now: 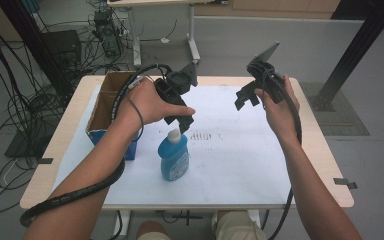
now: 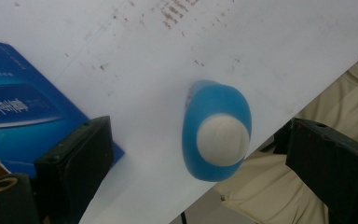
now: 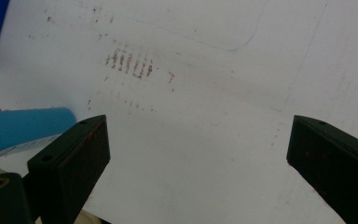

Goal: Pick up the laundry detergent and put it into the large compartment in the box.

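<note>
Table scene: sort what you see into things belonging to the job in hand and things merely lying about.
In the job:
blue bottle, standing upright
left gripper, open above its white cap

Lying about:
cardboard box
right gripper, open, held aside
smudged white sheet

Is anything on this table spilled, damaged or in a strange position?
Nothing is spilled or tipped. The blue bottle stands upright with its white cap on, beside the open cardboard box. The one odd thing is a patch of small brown marks on the white table cover, like old stains.
</note>
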Action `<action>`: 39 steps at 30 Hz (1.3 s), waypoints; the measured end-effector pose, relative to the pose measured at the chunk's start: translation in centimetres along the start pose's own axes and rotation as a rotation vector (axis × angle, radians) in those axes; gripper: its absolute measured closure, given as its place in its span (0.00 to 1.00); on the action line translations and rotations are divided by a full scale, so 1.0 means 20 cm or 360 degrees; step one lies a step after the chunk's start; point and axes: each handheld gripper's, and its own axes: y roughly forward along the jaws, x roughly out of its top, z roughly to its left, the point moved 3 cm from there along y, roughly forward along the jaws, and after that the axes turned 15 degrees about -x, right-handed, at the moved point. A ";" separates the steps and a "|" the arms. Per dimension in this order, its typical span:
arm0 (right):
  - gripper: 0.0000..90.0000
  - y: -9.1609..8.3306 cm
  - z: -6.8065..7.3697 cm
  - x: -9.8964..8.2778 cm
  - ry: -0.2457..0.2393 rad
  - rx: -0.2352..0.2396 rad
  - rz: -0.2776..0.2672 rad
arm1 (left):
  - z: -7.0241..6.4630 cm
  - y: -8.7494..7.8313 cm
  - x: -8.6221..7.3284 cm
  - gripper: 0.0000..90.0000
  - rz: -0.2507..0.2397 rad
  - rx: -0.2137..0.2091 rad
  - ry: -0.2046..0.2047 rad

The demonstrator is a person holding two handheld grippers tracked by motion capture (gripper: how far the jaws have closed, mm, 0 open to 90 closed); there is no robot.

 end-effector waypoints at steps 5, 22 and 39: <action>0.06 0.00 0.01 0.00 -0.0001 -0.0002 0.0003 | 0.00 0.04 -0.01 0.08 0.0001 -0.0009 0.0000; 0.06 0.02 0.01 0.00 0.0003 0.0003 0.0002 | 0.03 0.21 -0.02 0.07 0.0035 -0.0037 0.0013; 0.06 0.04 0.01 -0.01 0.0008 -0.0002 0.0008 | 0.03 0.33 -0.02 0.08 0.0076 -0.0030 0.0025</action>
